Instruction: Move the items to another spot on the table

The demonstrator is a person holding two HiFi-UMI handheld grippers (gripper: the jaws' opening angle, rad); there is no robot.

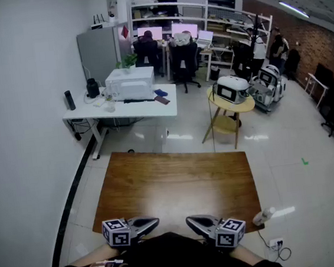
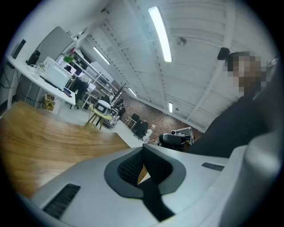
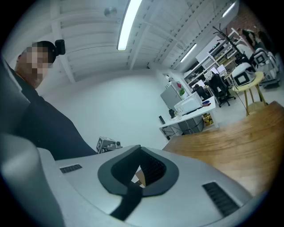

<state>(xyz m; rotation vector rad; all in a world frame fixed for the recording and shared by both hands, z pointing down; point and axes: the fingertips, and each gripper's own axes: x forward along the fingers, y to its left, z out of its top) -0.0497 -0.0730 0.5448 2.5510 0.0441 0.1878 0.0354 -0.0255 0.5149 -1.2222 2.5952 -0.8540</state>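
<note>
Though print is what one looks for first, the only markings that can be made out are the black-and-white square markers on the cubes of the left gripper (image 1: 155, 222) and the right gripper (image 1: 190, 220); whatever is printed on the far shelves and machines is too small to read. Both grippers sit at 6 o'clock in the head view, just over the near edge of the wooden table (image 1: 178, 182), with their tips turned toward each other and apart. Each gripper's own view shows its jaws pressed together and empty, with only a sliver of wood colour behind the pads (image 2: 133, 166). The wooden table fills the middle of the head view, and I cannot tell from any view which items are meant to be moved. At 4 o'clock, on the floor just beside the table's near right corner, lies a pale bottle (image 1: 264, 215), with a white power strip (image 1: 277, 243) near it. At 11 o'clock stands a white desk (image 1: 146, 107) carrying a white boxy appliance (image 1: 130, 83), a dark bottle (image 1: 70, 100) and a small plant (image 1: 128, 61). At 1 o'clock a round yellow table (image 1: 244, 105) bears a white machine (image 1: 232, 89). At 12 o'clock office chairs (image 1: 183, 60) face lit monitors (image 1: 184, 30). A brick wall (image 1: 317, 40) runs at 2 o'clock.
</note>
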